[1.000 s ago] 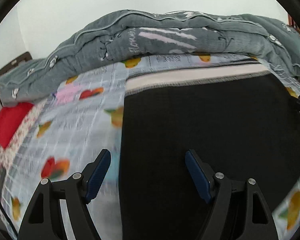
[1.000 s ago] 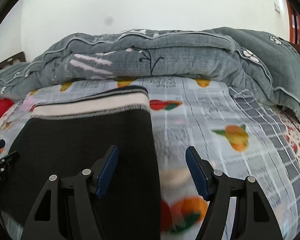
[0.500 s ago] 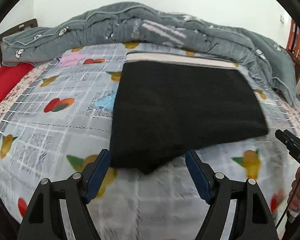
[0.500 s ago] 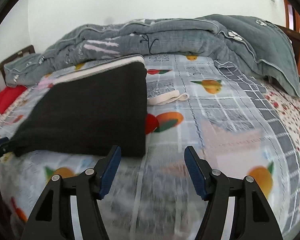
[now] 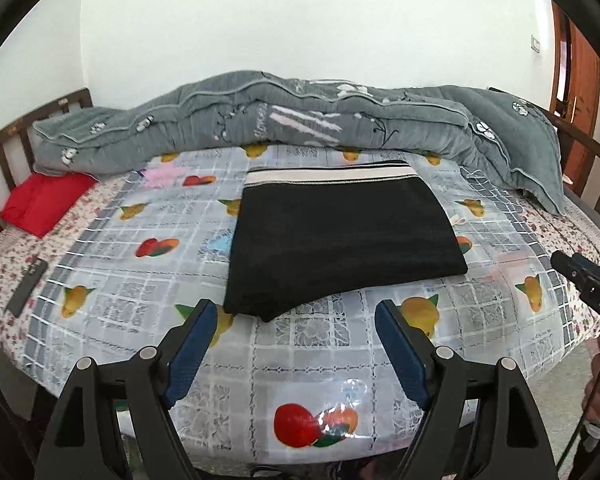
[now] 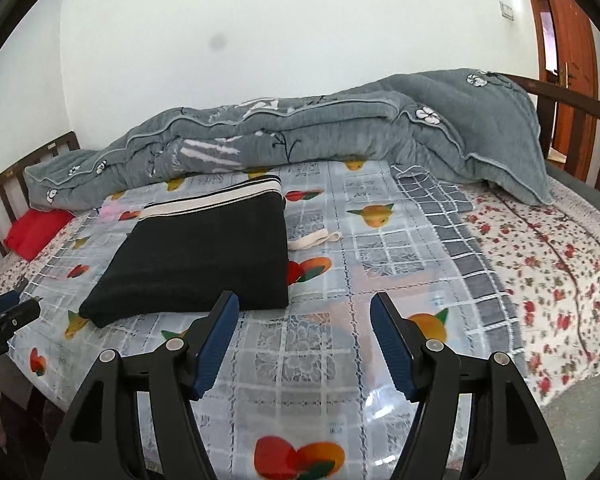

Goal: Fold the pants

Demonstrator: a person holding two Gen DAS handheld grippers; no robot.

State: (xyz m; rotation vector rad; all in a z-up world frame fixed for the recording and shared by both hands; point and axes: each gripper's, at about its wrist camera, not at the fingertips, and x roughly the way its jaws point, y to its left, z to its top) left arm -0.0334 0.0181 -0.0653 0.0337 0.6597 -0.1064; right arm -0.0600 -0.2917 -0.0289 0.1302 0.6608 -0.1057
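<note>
1. The pants [image 5: 340,240] lie on the bed [image 5: 308,364] as a flat black rectangle, pale striped waistband [image 5: 328,174] at the far end, near the grey quilt [image 5: 300,124].
2. Left claw [image 5: 292,344] hangs clear of the cloth, its jaws opening with nothing between them; right claw [image 6: 304,340] stands wide and empty too, just off the near right corner.
3. Handling call: soft, light knit, several layers thick by the look of the near edge. It should droop the moment one corner lifts, so a pinch at two corners together seems wise.
4. Best hold, I'd say: the near corners, where the stack stands slightly proud of the glossy fruit-print cover [image 6: 320,360]. That cover looks slick, so the bundle may slide rather than crease.
5. A loose pale drawstring [image 6: 314,238] pokes out on the right side and could snag.
6. Room: plenty of bare cover to the left and right. The quilt walls off the far side, and the bed's near edge drops away just below the claws.
7. Red cushion [image 5: 44,202] and a dark phone-like slab [image 5: 26,288] sit well apart on the left.
</note>
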